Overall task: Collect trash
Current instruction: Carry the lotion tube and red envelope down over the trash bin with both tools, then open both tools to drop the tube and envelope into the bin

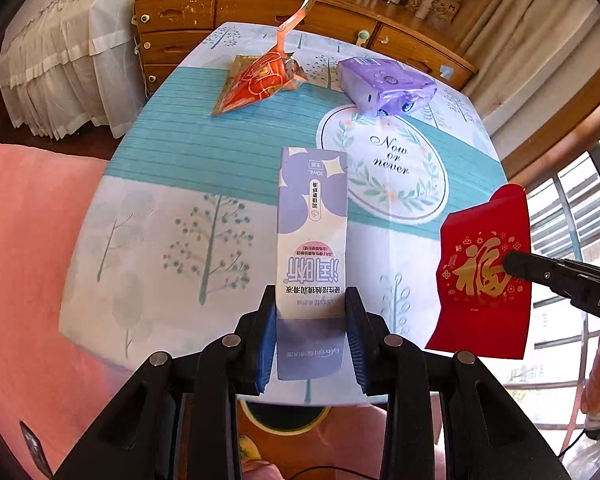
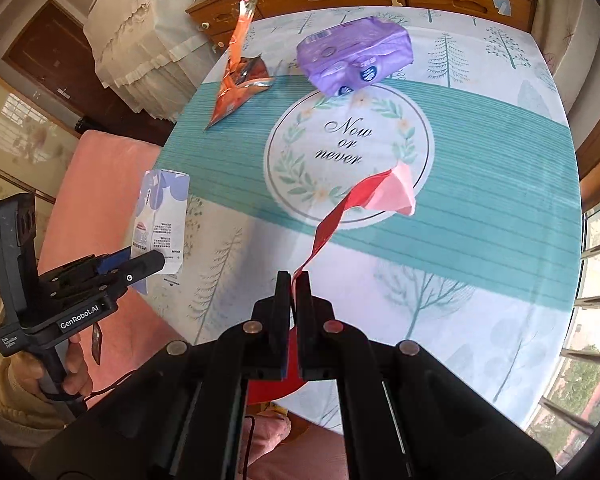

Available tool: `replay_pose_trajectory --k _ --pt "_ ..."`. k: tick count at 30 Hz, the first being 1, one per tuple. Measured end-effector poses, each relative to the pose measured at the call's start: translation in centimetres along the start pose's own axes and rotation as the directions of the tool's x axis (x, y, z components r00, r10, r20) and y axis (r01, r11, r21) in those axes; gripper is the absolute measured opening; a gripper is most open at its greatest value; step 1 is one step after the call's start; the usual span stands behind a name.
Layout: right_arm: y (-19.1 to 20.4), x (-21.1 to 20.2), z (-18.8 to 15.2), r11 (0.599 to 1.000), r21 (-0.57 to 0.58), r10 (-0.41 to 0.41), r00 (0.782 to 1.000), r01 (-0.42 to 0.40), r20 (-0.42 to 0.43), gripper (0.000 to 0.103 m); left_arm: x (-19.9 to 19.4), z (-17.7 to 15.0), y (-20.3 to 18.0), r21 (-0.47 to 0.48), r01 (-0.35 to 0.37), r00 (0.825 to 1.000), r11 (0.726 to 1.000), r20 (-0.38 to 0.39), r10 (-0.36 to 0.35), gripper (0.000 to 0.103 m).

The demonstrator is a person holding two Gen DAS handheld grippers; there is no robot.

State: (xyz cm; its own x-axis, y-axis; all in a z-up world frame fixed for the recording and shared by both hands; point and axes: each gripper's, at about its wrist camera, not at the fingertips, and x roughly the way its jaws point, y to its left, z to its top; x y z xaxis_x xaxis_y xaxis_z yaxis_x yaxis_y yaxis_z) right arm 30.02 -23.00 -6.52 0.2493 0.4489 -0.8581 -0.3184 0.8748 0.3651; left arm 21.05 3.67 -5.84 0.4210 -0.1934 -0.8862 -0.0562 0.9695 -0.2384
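Observation:
My left gripper (image 1: 311,308) is shut on a tall white and purple eye-drop box (image 1: 312,236), held above the table's near edge; the box also shows in the right wrist view (image 2: 161,220). My right gripper (image 2: 295,280) is shut on a red envelope (image 2: 364,200) seen edge-on; in the left wrist view the red envelope (image 1: 486,272) shows its gold character. An orange snack wrapper (image 1: 259,80) and a purple tissue pack (image 1: 384,84) lie at the table's far side.
The round table (image 1: 203,152) has a teal and white tree-print cloth. A wooden dresser (image 1: 259,8) stands behind it. A pink sofa (image 1: 23,260) is at the left. A dark round opening (image 1: 283,416) sits below the table's near edge.

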Motion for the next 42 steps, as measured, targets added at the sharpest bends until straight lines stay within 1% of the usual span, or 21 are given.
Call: replay_pose_trajectory --k 6,10,16,19,21,25,28,30,32,35,40,42 --pt "8.6 -0.6 -7.6 0.999 0.002 -0.048 0.998 0.048 0.028 0.001 -3.5 -7.2 5.1 0.058 0.016 1.000 0.998 0.009 -0.017 0.031" --pt "14.3 0.4 -13.0 0.998 -0.015 -0.060 0.998 0.060 0.001 0.001 -4.8 -12.0 8.4 0.052 0.025 1.000 0.998 -0.018 -0.024 0.031" --pt "20.5 2.5 -19.3 0.995 -0.077 -0.072 0.995 0.067 -0.069 0.000 -4.2 -17.8 11.0 0.025 0.028 0.995 0.999 -0.097 -0.026 0.031" --pt "22.3 4.0 -21.7 0.989 -0.120 -0.094 0.990 0.082 -0.105 0.000 -2.5 -20.1 11.8 0.006 0.028 0.989 1.000 -0.148 -0.027 0.031" --pt "22.9 5.4 -23.1 0.986 -0.137 -0.110 0.985 0.092 -0.131 0.000 -1.1 -21.4 12.2 -0.014 0.025 0.983 1.000 -0.180 -0.028 0.031" --pt "22.4 9.0 -25.8 0.981 -0.149 -0.147 0.972 0.121 -0.185 0.001 2.7 -24.0 13.3 -0.054 0.031 0.972 0.998 -0.231 -0.043 0.031" --pt "20.8 12.7 -27.7 0.979 -0.146 -0.170 0.961 0.140 -0.219 0.001 6.5 -25.6 14.0 -0.086 0.041 0.964 0.995 -0.259 -0.062 0.031" --pt "19.5 15.4 -29.2 0.978 -0.143 -0.183 0.954 0.152 -0.239 0.000 9.5 -26.6 14.7 -0.120 0.040 0.956 0.992 -0.285 -0.073 0.031" --pt "18.1 18.3 -30.5 0.976 -0.139 -0.196 0.949 0.165 -0.247 0.001 12.7 -27.6 15.3 -0.155 0.044 0.948 0.987 -0.305 -0.090 0.031" --pt "16.1 22.3 -32.2 0.971 -0.154 -0.216 0.947 0.183 -0.239 0.001 17.2 -29.0 15.8 -0.175 0.052 0.937 0.983 -0.332 -0.109 0.032" --pt "12.4 28.9 -33.9 0.972 -0.144 -0.219 0.943 0.187 -0.250 0.001 24.0 -31.2 15.3 -0.159 0.070 0.920 0.985 -0.371 -0.126 0.032" --pt "10.5 31.3 -34.2 0.972 -0.138 -0.222 0.939 0.191 -0.262 0.001 26.3 -31.9 14.8 -0.132 0.065 0.918 0.989 -0.380 -0.111 0.032"
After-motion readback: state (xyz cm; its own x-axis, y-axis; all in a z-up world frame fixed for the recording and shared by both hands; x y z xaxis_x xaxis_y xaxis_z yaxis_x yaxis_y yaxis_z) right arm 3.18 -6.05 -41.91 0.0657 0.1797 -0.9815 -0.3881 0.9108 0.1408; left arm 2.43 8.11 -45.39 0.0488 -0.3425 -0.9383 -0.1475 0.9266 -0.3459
